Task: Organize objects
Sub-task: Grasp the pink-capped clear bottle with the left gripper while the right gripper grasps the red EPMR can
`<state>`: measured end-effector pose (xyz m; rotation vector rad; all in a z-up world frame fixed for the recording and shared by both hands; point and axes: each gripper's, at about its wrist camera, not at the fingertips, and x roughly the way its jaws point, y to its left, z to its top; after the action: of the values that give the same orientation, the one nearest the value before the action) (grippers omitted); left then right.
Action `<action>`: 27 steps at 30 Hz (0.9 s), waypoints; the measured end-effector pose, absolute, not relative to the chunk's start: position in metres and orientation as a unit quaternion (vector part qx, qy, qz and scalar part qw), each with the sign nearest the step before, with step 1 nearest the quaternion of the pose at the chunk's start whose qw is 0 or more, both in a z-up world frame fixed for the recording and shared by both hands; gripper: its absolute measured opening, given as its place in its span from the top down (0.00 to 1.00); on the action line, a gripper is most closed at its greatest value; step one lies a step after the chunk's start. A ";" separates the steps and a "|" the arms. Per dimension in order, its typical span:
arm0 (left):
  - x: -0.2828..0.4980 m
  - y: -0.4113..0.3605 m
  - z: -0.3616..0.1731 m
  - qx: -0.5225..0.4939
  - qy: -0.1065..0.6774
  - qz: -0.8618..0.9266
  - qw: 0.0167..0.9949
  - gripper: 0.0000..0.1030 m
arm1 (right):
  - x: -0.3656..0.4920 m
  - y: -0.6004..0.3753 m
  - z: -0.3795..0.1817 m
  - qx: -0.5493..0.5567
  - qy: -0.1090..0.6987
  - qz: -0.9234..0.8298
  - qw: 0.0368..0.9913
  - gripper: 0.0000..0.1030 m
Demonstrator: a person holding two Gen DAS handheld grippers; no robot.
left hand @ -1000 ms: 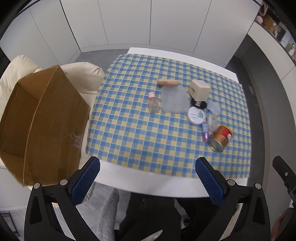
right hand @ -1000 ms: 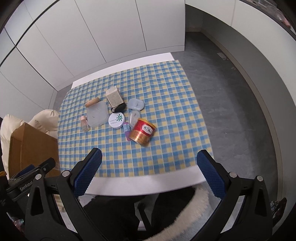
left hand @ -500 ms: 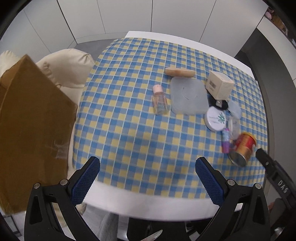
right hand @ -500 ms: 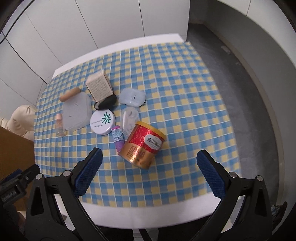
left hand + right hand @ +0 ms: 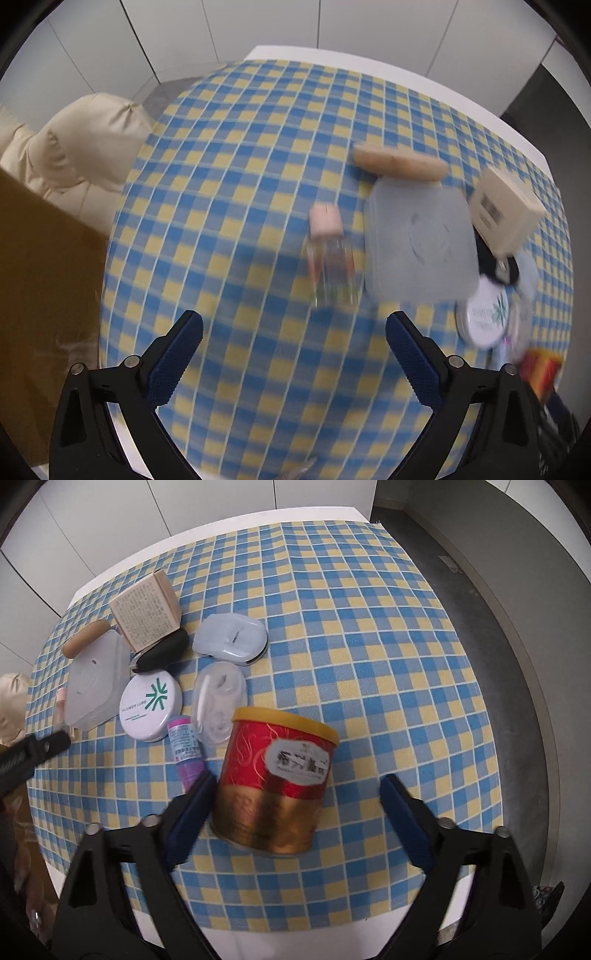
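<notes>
Right tongs [image 5: 295, 805] gape wide astride the red tin [image 5: 275, 779]; left tongs [image 5: 293, 343] wide before a blurred, seemingly glass bottle [image 5: 330, 258].

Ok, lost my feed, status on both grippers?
Left gripper open, short of clear pink-capped bottle. Right gripper open around red-gold can. Purple tube beside.

Only legible text: "FLOWER LURE" beside a green asterisk logo on the round white compact [image 5: 150, 707]; red can [image 5: 275, 779] label and beige box [image 5: 146, 610] print unreadable.
</notes>
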<state>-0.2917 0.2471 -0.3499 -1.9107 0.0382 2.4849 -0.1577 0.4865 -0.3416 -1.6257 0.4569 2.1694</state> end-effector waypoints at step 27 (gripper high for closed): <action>-0.312 0.234 -0.362 -0.548 0.016 0.836 -0.001 0.74 | -0.141 0.481 -0.352 -0.566 0.145 0.784 0.211 0.45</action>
<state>-0.3121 0.2338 -0.3616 -1.7234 0.0491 2.6291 -0.1408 0.4809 -0.3518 -1.5727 0.4035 2.1784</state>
